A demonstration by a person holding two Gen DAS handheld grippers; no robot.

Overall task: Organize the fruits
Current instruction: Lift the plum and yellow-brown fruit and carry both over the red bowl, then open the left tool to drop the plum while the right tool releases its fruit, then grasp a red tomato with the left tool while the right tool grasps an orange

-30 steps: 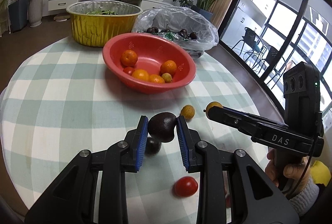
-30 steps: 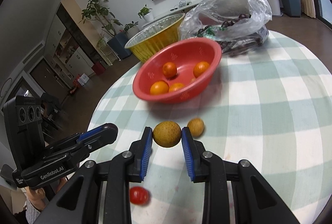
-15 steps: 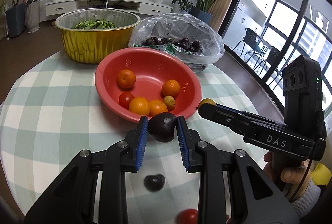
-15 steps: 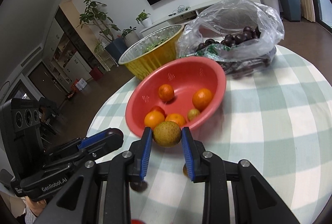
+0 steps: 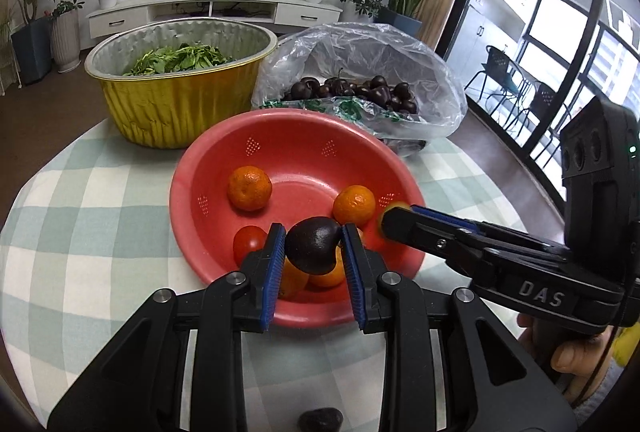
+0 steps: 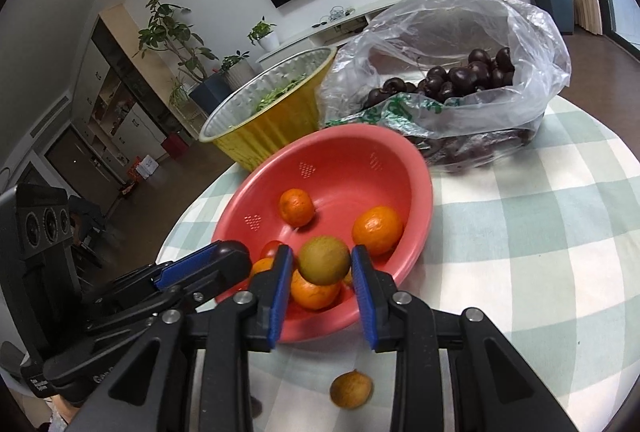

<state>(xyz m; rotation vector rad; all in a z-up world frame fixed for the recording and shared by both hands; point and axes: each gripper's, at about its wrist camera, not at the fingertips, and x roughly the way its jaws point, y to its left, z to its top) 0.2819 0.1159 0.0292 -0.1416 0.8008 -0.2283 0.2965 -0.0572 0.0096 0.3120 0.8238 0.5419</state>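
One word, "DAS", marks the right gripper point(image 5: 390, 220).

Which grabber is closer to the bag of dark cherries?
Right. The right gripper, over the red bowl's near rim, is on the side toward the cherry bag. The left gripper sits beside it, farther away.

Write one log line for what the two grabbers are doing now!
left gripper: holds dark fruit over red bowl | right gripper: opening, brown fruit between jaws, above bowl
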